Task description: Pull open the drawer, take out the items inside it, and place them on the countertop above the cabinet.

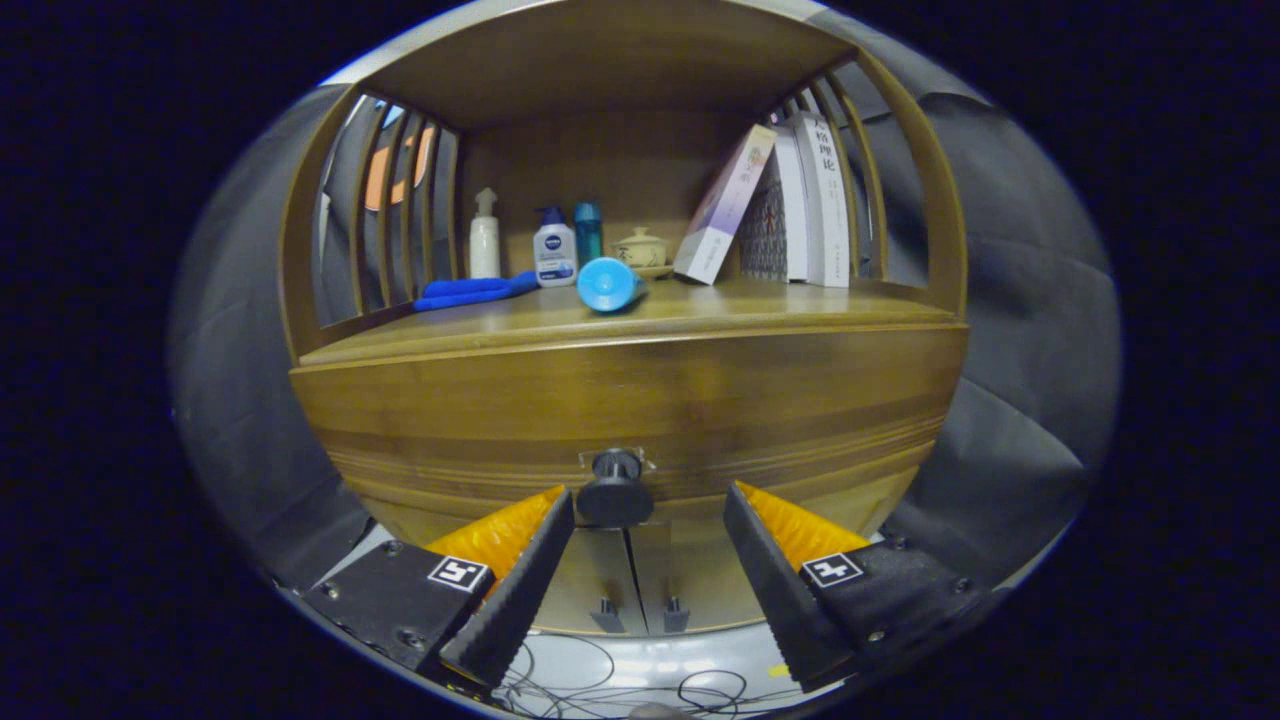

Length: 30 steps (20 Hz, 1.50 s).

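Tongs (648, 520) released, fingers spread either side of the drawer knob (614, 488), not touching it. Drawer front (620, 400) sits flush, closed. On the countertop (760, 300) beyond: blue cloth (470, 291) far left, blue tube (608, 284) lying centre, bottles and books behind. Could fit drawer not yet opened, or emptied and shut again. If pulling: centre the knob, clamp squarely, draw straight toward you.

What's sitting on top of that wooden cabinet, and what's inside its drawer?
On the countertop: bottles, a blue cloth, a lidded cup, leaning books. The drawer is closed, contents hidden. The open gripper flanks its knob.
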Each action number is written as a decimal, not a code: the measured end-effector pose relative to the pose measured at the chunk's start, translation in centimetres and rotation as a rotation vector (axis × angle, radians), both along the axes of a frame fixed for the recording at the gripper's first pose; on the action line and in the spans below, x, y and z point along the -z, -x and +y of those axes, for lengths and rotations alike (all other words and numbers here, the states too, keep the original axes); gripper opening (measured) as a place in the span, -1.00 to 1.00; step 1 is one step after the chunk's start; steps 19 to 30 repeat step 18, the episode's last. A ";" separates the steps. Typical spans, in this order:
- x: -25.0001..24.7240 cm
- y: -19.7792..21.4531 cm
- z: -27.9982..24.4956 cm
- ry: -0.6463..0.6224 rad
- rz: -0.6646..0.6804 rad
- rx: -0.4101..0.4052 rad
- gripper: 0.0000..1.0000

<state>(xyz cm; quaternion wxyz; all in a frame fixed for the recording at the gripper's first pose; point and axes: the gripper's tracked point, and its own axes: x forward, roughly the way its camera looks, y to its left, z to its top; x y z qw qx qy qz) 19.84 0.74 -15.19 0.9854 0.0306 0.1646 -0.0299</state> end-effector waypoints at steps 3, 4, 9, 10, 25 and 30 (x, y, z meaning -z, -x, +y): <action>-2.0 4.6 0.1 0.021 -0.051 -0.007 0.98; -2.7 6.0 0.1 0.024 -0.066 -0.011 0.98; -8.0 11.8 0.6 0.014 -0.171 -0.021 0.98; -9.1 12.6 0.8 0.009 -0.194 -0.027 0.98; -13.0 16.0 1.1 0.081 -0.293 -0.026 0.98; -13.0 16.0 1.1 0.081 -0.293 -0.026 0.98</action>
